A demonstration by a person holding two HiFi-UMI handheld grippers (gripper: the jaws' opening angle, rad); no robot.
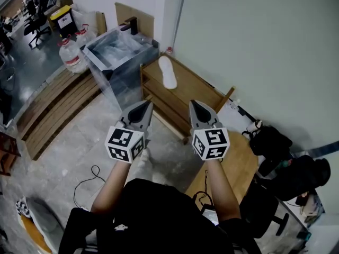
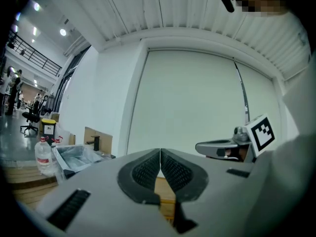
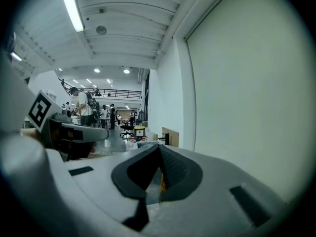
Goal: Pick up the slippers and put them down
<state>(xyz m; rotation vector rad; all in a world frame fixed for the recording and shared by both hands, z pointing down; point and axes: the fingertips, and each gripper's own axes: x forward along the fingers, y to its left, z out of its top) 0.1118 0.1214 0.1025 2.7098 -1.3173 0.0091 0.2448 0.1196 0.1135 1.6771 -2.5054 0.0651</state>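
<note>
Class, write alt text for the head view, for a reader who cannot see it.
Seen from above, a person holds the left gripper and right gripper, both shut and empty, out towards a low wooden rack; one white slipper lies on its top.

White slipper (image 1: 168, 72), brown wooden shelf (image 1: 200, 88)

The left gripper (image 2: 160, 153) has its jaws closed tip to tip, nothing between them, facing a pale wall (image 2: 192, 98). The right gripper (image 2: 200, 147) sits alongside at right. A water bottle (image 2: 43, 157) stands far left.
</note>
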